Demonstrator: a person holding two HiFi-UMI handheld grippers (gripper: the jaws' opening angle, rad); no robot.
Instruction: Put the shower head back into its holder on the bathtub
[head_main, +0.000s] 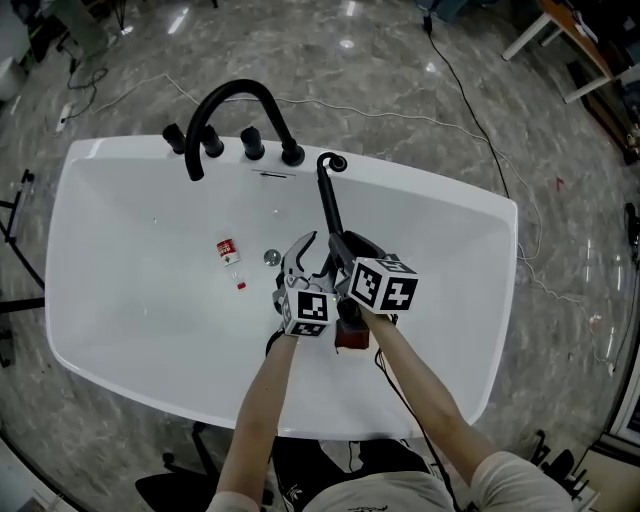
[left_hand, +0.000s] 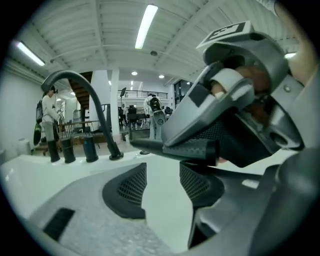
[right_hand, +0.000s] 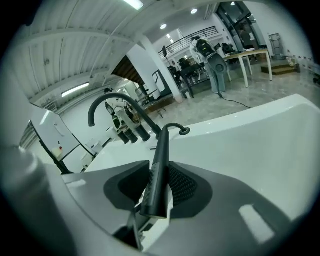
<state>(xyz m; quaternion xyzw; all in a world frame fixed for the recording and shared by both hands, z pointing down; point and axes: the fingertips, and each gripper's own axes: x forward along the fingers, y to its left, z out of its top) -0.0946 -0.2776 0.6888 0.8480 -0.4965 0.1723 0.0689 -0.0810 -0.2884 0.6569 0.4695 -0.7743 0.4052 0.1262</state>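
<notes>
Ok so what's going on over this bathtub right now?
A person leans over a white bathtub with a gripper in each hand. The right gripper is clamped on the black shower head, holding it tilted over the tub with its far end toward the rim beside the faucet. The left gripper is open and empty right beside it. The shower head doesn't look seated in its holder yet.

Black arched faucet (head_main: 240, 86), small red-and-white bottle (head_main: 228, 251), cable (head_main: 470, 105) trailing across marble floor (head_main: 400, 60)
</notes>
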